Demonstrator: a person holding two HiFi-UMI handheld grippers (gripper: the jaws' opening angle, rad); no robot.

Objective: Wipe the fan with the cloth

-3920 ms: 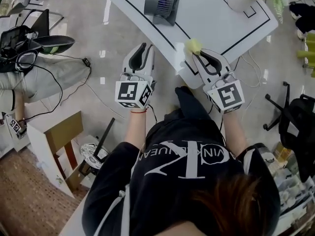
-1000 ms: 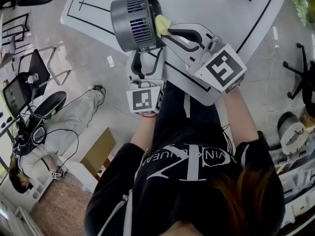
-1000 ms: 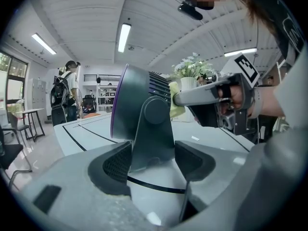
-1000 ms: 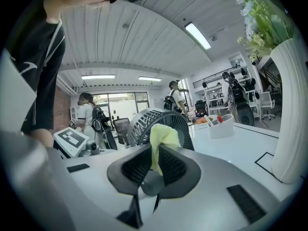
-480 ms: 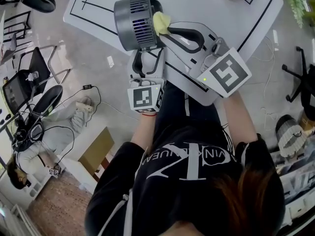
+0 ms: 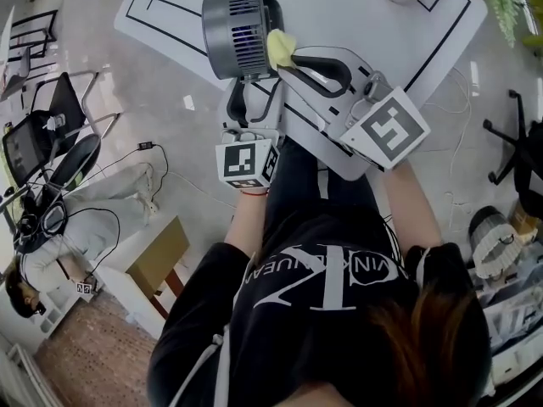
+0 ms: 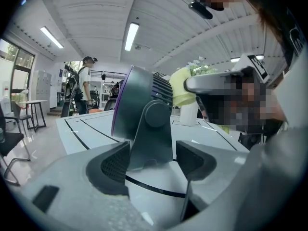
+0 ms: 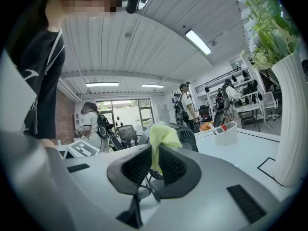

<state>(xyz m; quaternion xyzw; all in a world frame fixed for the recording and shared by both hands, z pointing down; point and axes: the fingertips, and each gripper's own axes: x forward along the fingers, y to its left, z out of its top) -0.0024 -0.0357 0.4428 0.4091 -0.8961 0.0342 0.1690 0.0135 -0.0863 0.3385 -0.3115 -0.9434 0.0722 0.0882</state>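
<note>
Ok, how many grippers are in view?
2. The left gripper is low by the fan; its jaws have just been opening, the stand between them. The right gripper, beside it, pinches the cloth at the fan's side.

Blk printed tee (image 6: 327,291); grey L gripper (image 6: 244,87), R gripper (image 6: 293,59).

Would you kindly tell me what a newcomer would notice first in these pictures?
The grey fan stands near the front edge of the white table. The right gripper, shut on a yellow cloth, holds it against the fan's back. The left gripper, its jaws just opened wider, straddles the fan's stand without pressing it.
</note>
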